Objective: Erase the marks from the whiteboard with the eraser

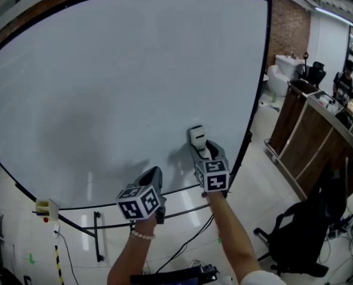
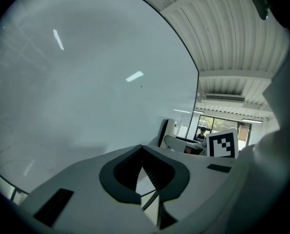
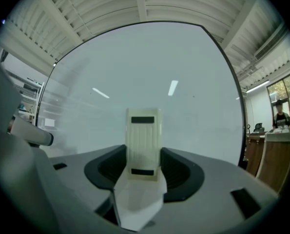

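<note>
The big whiteboard (image 1: 123,70) fills the head view, and I make out no clear marks on it, only faint grey shading at lower left. A cream eraser (image 1: 197,136) is flat against the board's lower right part, and my right gripper (image 1: 201,147) is shut on it. In the right gripper view the eraser (image 3: 144,143) stands upright between the jaws of the right gripper (image 3: 144,152). My left gripper (image 1: 154,174) hovers just left of it near the board's bottom edge, shut and holding nothing. In the left gripper view its jaws (image 2: 142,147) meet, with the whiteboard (image 2: 86,82) beyond them.
A wooden counter (image 1: 307,129) runs along the right, with a person (image 1: 345,79) behind it. A black office chair (image 1: 301,230) stands at lower right. Below the board are its stand leg (image 1: 98,236), floor cables and a small yellow box (image 1: 45,206).
</note>
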Demonstrator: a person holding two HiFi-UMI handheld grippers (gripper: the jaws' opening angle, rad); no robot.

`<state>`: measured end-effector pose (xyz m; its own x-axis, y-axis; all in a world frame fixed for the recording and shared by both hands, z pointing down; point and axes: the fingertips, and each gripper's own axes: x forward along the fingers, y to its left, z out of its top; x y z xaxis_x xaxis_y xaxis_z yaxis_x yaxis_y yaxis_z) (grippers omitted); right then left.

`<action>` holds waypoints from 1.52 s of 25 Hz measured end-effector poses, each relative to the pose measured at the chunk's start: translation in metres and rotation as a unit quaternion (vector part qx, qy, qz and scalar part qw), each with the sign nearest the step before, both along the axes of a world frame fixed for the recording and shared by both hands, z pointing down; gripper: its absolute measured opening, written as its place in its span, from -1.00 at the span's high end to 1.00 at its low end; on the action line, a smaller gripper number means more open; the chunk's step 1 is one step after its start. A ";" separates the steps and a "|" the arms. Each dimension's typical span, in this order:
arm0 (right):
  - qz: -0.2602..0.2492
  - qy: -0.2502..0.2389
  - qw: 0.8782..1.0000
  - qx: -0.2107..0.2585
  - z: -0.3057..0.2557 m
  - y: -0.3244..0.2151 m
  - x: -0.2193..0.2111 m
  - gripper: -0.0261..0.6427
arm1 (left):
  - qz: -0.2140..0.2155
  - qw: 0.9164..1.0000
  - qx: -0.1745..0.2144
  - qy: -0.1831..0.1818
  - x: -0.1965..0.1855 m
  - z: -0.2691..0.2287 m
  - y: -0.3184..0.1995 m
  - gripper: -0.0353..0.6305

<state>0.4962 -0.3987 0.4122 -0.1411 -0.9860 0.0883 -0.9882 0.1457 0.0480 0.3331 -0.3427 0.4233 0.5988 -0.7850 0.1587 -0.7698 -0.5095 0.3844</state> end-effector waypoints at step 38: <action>0.058 -0.041 0.997 -0.011 0.110 -0.015 0.234 0.17 | 0.030 0.997 -0.056 -0.038 0.108 0.074 -0.028 0.89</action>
